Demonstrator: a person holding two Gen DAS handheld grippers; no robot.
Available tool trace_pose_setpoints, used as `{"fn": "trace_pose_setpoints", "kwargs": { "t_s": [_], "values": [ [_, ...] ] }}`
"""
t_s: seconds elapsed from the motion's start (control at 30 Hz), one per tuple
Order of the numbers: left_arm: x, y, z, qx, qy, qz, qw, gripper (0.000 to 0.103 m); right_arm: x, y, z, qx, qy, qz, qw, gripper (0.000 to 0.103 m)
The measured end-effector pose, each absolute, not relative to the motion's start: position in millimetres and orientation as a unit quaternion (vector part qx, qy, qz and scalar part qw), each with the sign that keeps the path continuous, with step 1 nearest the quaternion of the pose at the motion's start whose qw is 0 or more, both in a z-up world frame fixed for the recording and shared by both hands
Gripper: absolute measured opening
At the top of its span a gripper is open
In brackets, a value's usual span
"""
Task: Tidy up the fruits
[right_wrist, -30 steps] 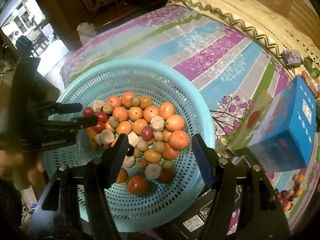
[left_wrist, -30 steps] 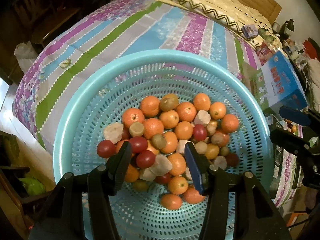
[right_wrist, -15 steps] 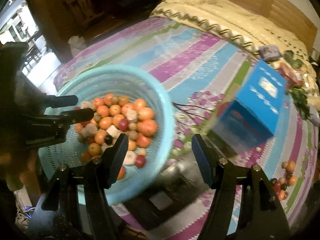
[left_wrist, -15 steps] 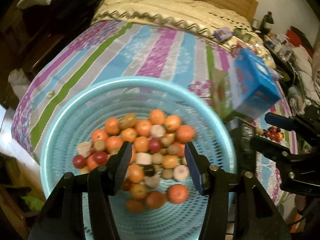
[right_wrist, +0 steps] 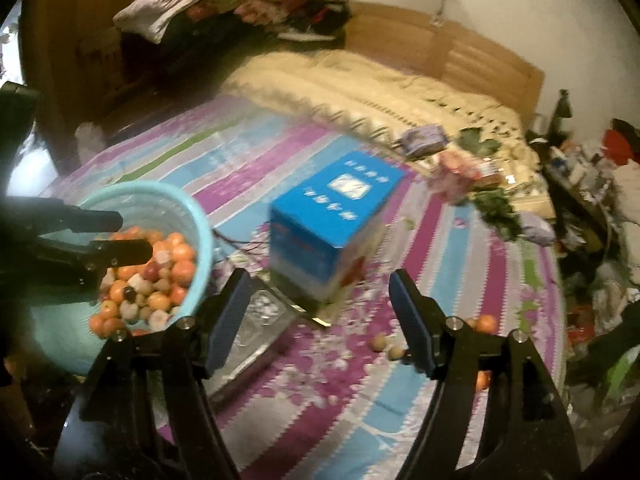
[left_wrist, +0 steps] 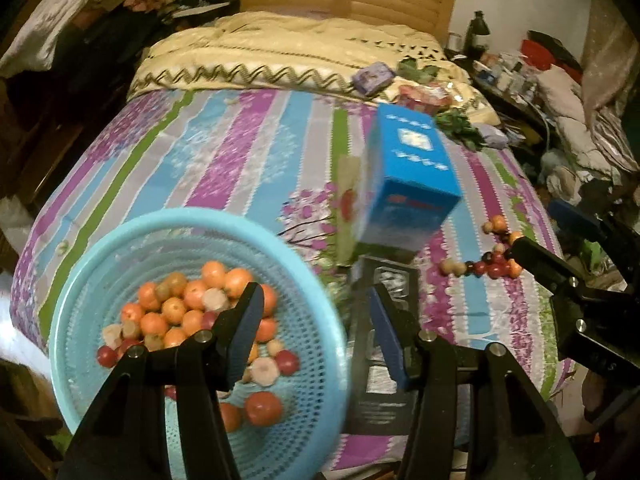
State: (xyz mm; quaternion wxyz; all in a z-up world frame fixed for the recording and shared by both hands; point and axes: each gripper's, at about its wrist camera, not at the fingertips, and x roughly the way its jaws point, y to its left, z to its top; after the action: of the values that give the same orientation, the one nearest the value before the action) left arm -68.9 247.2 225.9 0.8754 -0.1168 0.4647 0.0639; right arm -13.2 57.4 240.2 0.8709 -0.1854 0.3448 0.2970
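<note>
A light blue perforated basket (left_wrist: 120, 240) at the bed's near left holds a heap of orange, red and pale fruits (left_wrist: 192, 312); it also shows in the right wrist view (right_wrist: 192, 216). Loose small fruits (left_wrist: 492, 266) lie on the striped sheet at the right, also seen in the right wrist view (right_wrist: 384, 344). My left gripper (left_wrist: 316, 332) is open and empty above the basket's right rim. My right gripper (right_wrist: 320, 312) is open and empty, raised over the sheet in front of a blue box (right_wrist: 332, 224).
The blue box (left_wrist: 408, 184) stands mid-bed on the striped sheet (left_wrist: 224, 152). A dark flat tray (left_wrist: 384, 352) lies beside the basket. A cream quilt (left_wrist: 288, 56), a small packet (left_wrist: 374, 76) and leafy greens (left_wrist: 460, 128) lie farther back. Clutter lines the right side.
Both grippers have swung to the right, away from over the basket. The basket slid to the left of both views; the blue box and loose fruits came into view. Both stay open.
</note>
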Motion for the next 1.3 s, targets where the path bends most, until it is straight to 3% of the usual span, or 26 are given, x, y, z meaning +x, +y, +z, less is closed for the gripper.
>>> {"fn": "trace_pose_setpoints", "kwargs": {
  "t_s": [0.63, 1.3],
  "values": [
    [-27, 147, 229, -0.074, 0.467, 0.000, 0.881, 0.056, 3, -25, 228, -0.160, 0.351, 0.248, 0.889, 0.078],
    [8, 39, 161, -0.047, 0.514, -0.070, 0.854, 0.056, 27, -126, 147, -0.120, 0.439, 0.168, 0.874, 0.083]
  ]
}}
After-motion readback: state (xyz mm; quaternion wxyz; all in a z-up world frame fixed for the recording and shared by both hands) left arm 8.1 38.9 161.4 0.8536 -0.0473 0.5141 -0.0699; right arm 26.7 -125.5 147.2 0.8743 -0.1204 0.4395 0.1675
